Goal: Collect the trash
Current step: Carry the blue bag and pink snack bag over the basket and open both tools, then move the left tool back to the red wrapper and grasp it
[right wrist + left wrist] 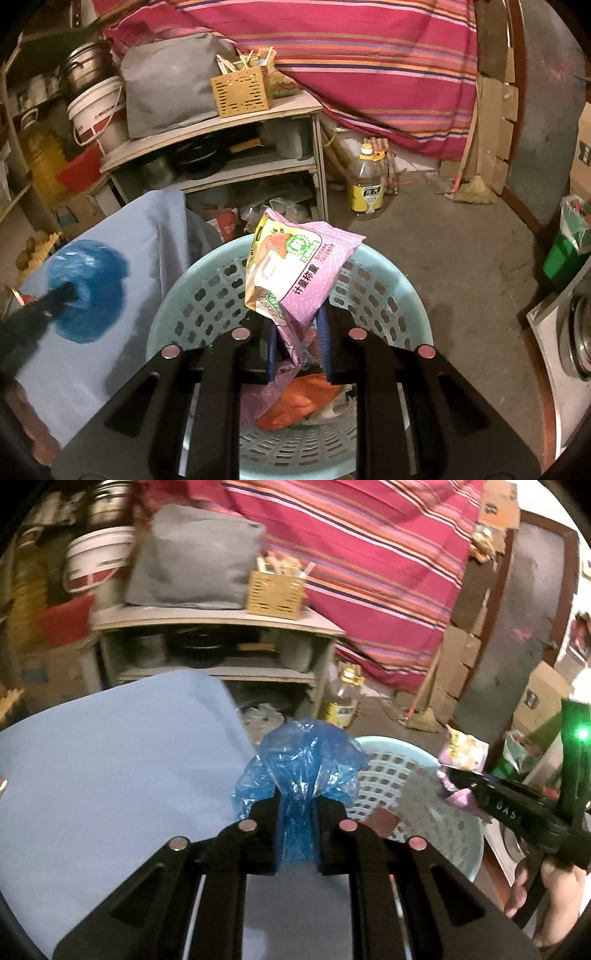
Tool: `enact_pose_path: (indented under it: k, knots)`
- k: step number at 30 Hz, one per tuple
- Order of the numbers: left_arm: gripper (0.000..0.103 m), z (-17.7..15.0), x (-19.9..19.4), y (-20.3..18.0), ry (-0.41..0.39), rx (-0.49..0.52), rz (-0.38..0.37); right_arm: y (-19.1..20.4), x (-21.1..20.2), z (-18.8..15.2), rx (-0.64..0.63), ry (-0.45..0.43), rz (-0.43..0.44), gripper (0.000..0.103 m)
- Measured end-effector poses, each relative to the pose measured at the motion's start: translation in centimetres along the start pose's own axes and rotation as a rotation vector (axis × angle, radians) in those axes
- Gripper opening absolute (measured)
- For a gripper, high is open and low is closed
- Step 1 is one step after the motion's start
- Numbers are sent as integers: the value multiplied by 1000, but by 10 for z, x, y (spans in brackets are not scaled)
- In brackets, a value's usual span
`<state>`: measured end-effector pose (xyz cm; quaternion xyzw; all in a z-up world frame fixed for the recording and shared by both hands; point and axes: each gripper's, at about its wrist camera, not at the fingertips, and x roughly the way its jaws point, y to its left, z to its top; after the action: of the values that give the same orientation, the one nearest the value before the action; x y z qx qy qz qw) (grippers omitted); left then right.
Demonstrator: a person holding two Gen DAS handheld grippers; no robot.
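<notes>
My left gripper (297,830) is shut on a crumpled blue plastic bag (301,760) and holds it above the blue table (110,775), just left of the pale blue perforated basket (406,775). My right gripper (299,347) is shut on a pink snack wrapper (295,266) and holds it over the basket (388,295). Orange and pink wrappers (299,402) lie inside the basket. The right gripper with the pink wrapper (461,753) shows in the left wrist view. The blue bag (86,291) shows in the right wrist view.
A shelf unit (221,140) with a grey bag, a wicker box and pots stands behind. An oil bottle (365,184) and a broom (476,188) are on the concrete floor. A green bin (565,251) stands at the right. A striped red cloth (369,55) hangs behind.
</notes>
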<state>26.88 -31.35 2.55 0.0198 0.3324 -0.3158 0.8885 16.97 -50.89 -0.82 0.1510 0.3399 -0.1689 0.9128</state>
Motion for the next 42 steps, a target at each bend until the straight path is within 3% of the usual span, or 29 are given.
enact_pose_path:
  k: [5, 12, 13, 15, 16, 17, 21, 25, 27, 29, 37, 42]
  knots:
    - [12, 4, 35, -34, 48, 19, -44, -16, 5, 2, 46, 12, 9, 19]
    - [14, 2, 66, -52, 123, 29, -85, -34, 10, 5, 69, 12, -30, 20]
    - [18, 1, 68, -52, 135, 28, -83, -35, 11, 5, 77, 15, -24, 20]
    - [41, 0, 67, -52, 138, 30, -77, -36, 12, 6, 80, 15, -23, 20]
    - [63, 1, 63, -50, 119, 28, -55, -36, 12, 6, 80, 14, -21, 20]
    - [69, 1, 57, -49, 98, 28, -45, -37, 13, 6, 80, 13, -19, 20]
    - [69, 6, 48, -41, 91, 22, -36, -33, 17, 5, 66, 20, -21, 21]
    - [75, 8, 30, -15, 43, 22, 48, -25, 20, 4, 49, 25, -10, 24]
    - [79, 8, 19, 5, 16, 10, 99, -18, 22, 4, 31, 29, -14, 31]
    - [80, 6, 8, 26, 4, -10, 134, -12, 27, 4, 22, 35, -36, 52]
    - [87, -7, -39, 117, -52, -74, 313, 15, 20, 10, 21, -15, -58, 90]
    - [91, -18, -70, 188, -64, -123, 450, 69, 6, 10, -58, -86, -41, 98]
